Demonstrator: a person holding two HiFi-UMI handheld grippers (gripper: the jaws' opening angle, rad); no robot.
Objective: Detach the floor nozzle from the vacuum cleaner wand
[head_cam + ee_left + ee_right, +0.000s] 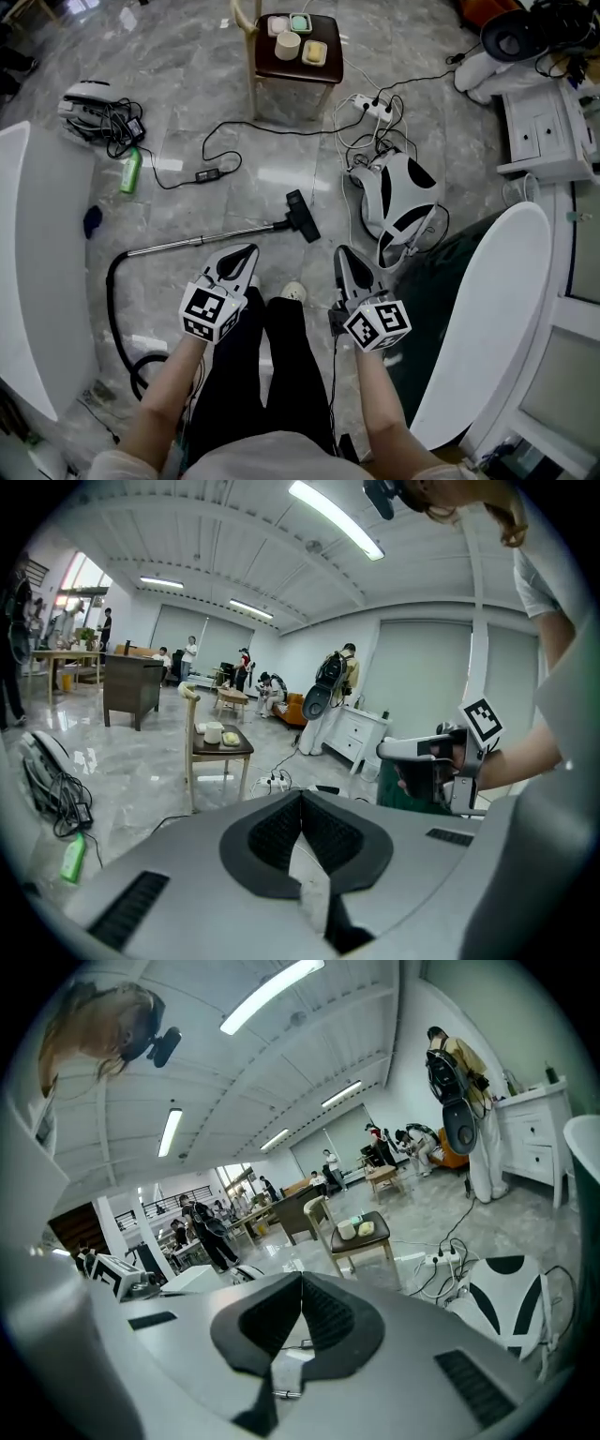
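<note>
A vacuum wand (202,242), a thin silver tube, lies on the marble floor with its black floor nozzle (302,215) at the right end and a black hose (114,309) curling off the left end. My left gripper (251,251) hovers shut just below the wand's middle, nothing between its jaws. My right gripper (340,253) is shut and empty too, to the right of the nozzle and below it. In the left gripper view the jaws (302,797) meet at the tip, and the right gripper (427,761) shows beyond. The right gripper view shows closed jaws (302,1281).
A small wooden table (298,52) with cups stands beyond the nozzle. A white and black vacuum body (398,202) and a power strip (372,106) with cables lie at right. A green bottle (130,171) lies at left. White curved panels (483,309) flank both sides.
</note>
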